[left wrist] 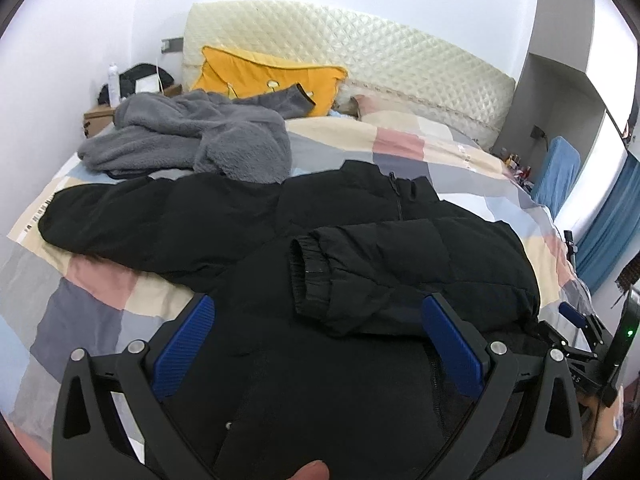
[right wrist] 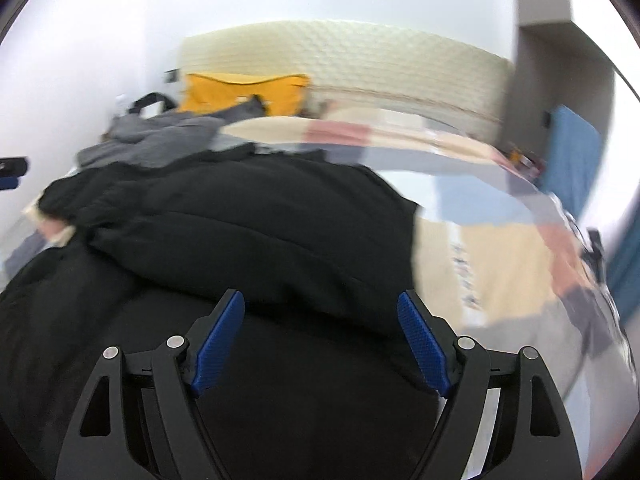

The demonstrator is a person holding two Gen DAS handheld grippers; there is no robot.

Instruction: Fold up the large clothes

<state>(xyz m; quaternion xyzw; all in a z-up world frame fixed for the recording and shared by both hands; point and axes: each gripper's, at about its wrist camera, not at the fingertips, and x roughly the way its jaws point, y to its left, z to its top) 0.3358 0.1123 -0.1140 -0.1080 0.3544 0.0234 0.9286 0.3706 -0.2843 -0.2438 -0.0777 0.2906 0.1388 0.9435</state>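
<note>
A large black puffer jacket (left wrist: 320, 232) lies spread on the bed, front up, zipper toward the headboard. Its right sleeve is folded across the body, with the cuff (left wrist: 308, 276) near the middle. The other sleeve stretches out to the left. My left gripper (left wrist: 320, 308) is open and empty above the jacket's lower part, just below the cuff. My right gripper (right wrist: 320, 304) is open and empty over the jacket (right wrist: 260, 220) near its right edge. The right wrist view is blurred. The right gripper also shows at the far right of the left wrist view (left wrist: 576, 320).
The bed has a checked pastel cover (left wrist: 400, 144) and a quilted cream headboard (left wrist: 360, 48). A grey fleece garment (left wrist: 192, 140) is heaped behind the jacket, with a yellow pillow (left wrist: 264, 76) beyond. A cluttered nightstand (left wrist: 100, 116) stands at left, a blue item (left wrist: 558, 172) at right.
</note>
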